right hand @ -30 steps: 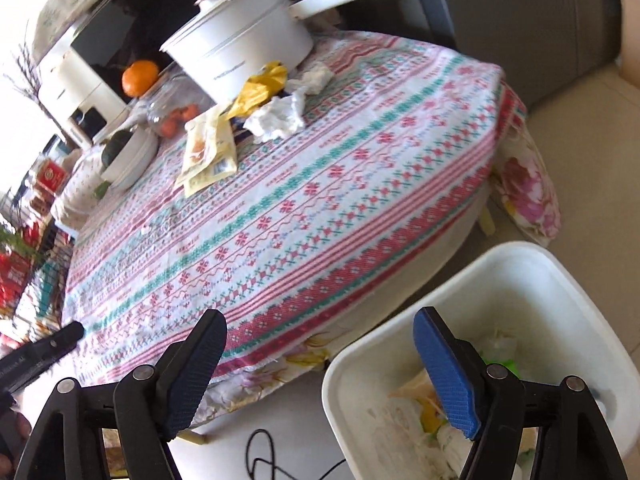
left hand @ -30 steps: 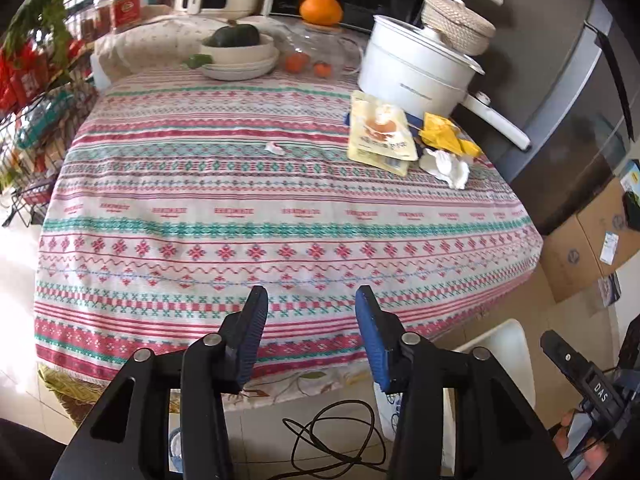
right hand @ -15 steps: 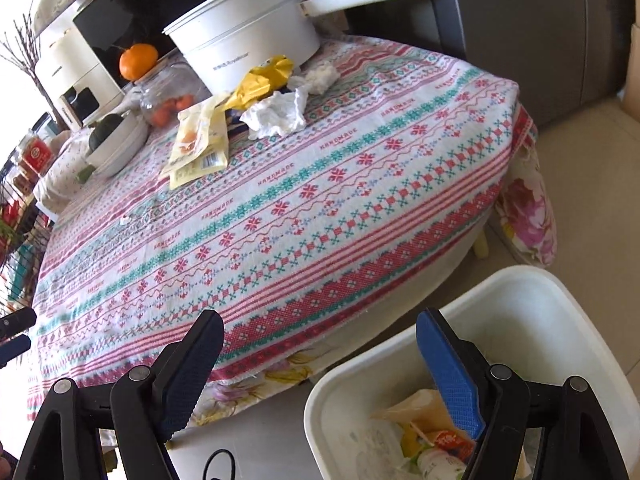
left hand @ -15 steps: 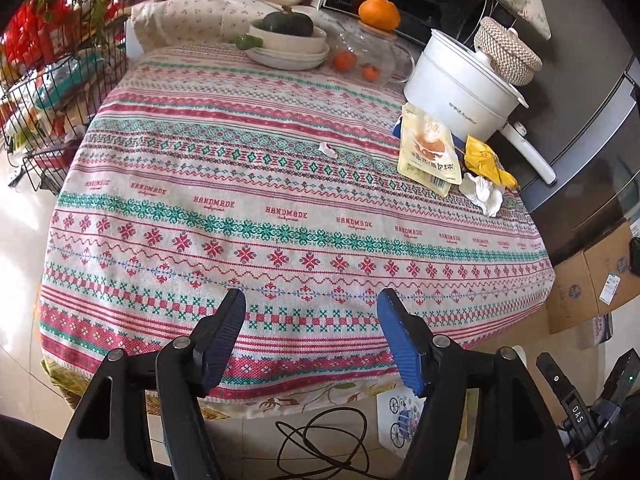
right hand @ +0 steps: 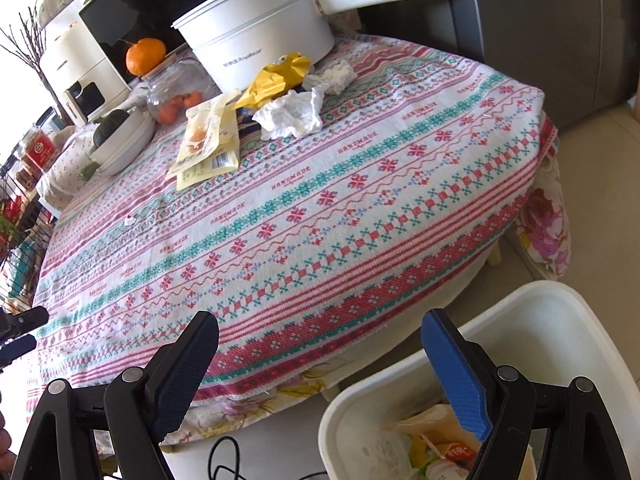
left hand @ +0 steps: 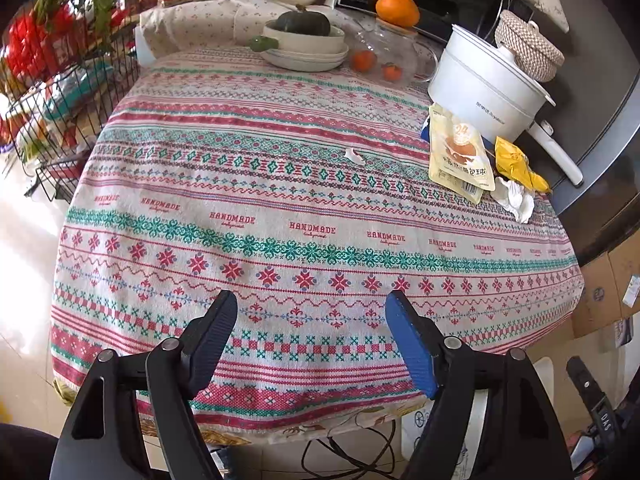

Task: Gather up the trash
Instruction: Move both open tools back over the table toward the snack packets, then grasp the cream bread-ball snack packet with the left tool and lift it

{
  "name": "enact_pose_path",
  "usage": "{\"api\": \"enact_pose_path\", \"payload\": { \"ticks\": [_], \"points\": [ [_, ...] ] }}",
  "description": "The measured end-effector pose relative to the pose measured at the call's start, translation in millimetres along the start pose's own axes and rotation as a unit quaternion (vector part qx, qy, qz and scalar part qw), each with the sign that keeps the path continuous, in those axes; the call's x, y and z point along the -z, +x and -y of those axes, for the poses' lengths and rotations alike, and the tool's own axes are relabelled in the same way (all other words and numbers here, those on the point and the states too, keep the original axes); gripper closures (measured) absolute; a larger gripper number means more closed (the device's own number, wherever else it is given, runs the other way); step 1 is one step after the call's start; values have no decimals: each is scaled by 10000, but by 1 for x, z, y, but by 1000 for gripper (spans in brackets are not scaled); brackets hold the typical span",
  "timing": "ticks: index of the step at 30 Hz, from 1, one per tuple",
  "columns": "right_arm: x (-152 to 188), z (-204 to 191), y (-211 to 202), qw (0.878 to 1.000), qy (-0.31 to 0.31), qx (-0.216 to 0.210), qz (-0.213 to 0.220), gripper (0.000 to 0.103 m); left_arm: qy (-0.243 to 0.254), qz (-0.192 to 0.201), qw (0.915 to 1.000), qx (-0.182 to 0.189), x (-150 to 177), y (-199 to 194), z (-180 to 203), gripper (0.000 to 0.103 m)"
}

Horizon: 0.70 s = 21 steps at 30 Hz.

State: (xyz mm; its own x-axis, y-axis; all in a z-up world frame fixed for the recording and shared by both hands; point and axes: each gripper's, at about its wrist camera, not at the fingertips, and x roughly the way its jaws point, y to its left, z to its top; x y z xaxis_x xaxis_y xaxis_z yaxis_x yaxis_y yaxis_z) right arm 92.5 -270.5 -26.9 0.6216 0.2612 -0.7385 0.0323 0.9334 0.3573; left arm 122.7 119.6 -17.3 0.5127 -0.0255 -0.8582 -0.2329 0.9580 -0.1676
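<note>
Trash lies on the far right of the patterned tablecloth point(left hand: 280, 208): pale yellow snack packets point(left hand: 458, 152) point(right hand: 208, 140), a yellow wrapper point(left hand: 516, 164) point(right hand: 276, 78), crumpled white tissues point(left hand: 514, 198) point(right hand: 296, 114) and a tiny white scrap point(left hand: 354, 155) point(right hand: 129, 221). My left gripper point(left hand: 310, 304) hangs over the near table edge, jaws opening, nothing between them. My right gripper point(right hand: 320, 326) is beside the table above the white trash bin point(right hand: 540, 312), jaws opening and empty. The bin holds several wrappers.
A white pot point(left hand: 484, 88) point(right hand: 256, 36) stands behind the trash, its long handle sticking out. A bowl with a squash point(left hand: 304, 36), a glass jar of small oranges point(left hand: 376, 60), a wire rack point(left hand: 52, 92) at left, cardboard boxes point(left hand: 608, 284) and floor cables point(left hand: 352, 456) are around.
Both grippers came nearer to the table and its far trash. The left jaws have spread clearly wider; the right jaws widened slightly. The bin slid toward the lower right in the right wrist view.
</note>
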Motion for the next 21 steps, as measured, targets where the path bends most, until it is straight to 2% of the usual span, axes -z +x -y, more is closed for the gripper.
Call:
{"api": "enact_pose_path", "payload": {
  "ticks": [5, 11, 15, 18, 21],
  "points": [
    [-21, -18, 3, 9993, -349, -118, -4, 16, 177, -197, 9996, 13, -6, 14, 10, 20],
    [-71, -45, 17, 9950, -962, -279, -58, 12, 328, -278, 9991, -56, -22, 25, 19, 20],
    [-109, -55, 35, 9938, -1019, -446, -85, 12, 438, -311, 9985, -68, -34, 31, 29, 20],
    [-127, -64, 52, 9924, -1142, -445, -131, 12, 585, -466, 9972, 44, -47, 36, 41, 19],
    [-137, -67, 69, 9924, -1079, -548, -230, 12, 680, -459, 9966, 98, -62, 40, 48, 19]
  ]
}}
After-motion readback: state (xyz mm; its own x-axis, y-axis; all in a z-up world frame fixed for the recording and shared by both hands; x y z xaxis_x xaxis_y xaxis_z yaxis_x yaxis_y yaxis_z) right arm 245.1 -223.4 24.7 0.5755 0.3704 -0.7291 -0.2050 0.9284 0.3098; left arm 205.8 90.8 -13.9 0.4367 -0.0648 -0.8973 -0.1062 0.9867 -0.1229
